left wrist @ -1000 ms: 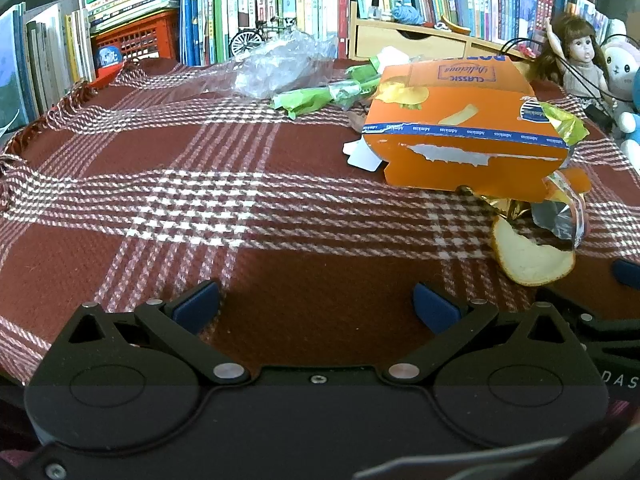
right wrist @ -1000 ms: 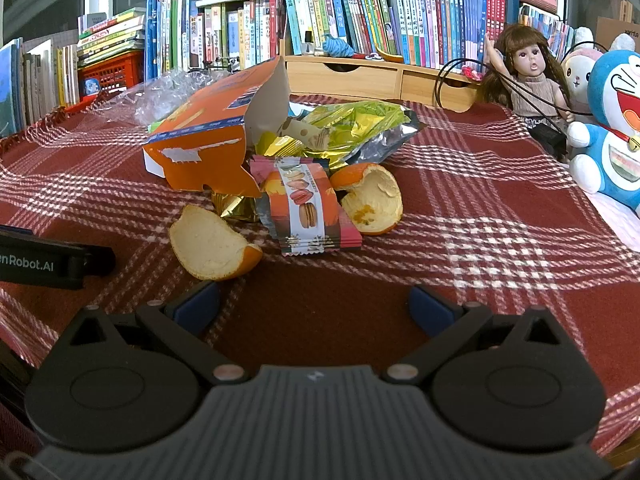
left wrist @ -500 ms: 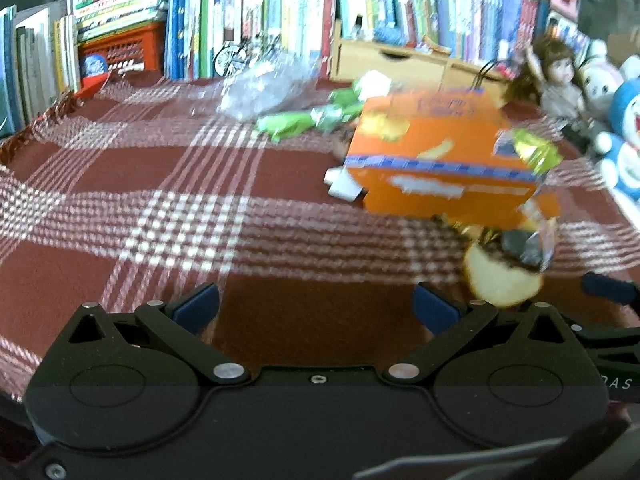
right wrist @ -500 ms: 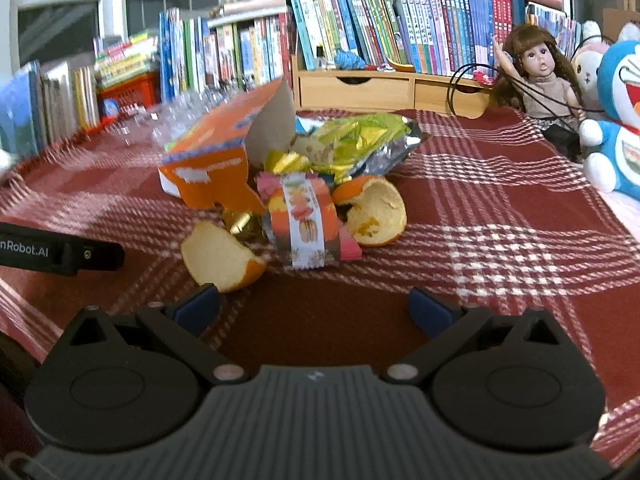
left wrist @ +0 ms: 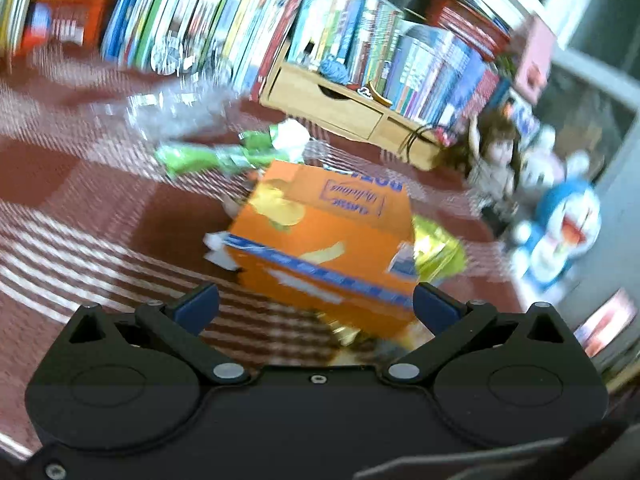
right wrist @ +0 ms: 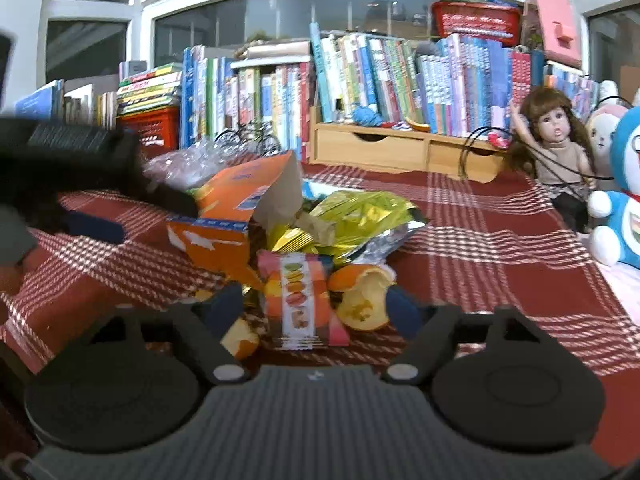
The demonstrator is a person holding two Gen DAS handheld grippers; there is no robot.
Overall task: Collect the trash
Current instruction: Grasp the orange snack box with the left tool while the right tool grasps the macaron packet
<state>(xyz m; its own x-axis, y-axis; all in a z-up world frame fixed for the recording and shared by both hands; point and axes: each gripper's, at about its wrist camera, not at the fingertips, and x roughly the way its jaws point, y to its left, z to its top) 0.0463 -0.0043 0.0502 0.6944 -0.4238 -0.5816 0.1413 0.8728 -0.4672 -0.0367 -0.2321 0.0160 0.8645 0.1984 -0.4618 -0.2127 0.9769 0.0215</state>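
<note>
R gripper jaws closing, macaron snack wrapper between them, lengthwise along its reach; not pinched yet. L gripper wide, empty, orange box just ahead.

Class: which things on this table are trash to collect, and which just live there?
Trash: orange box, macaron wrapper, orange peel, yellow foil bag, clear plastic, green wrapper.
Staying: books, wooden drawers, doll, blue plush.
</note>
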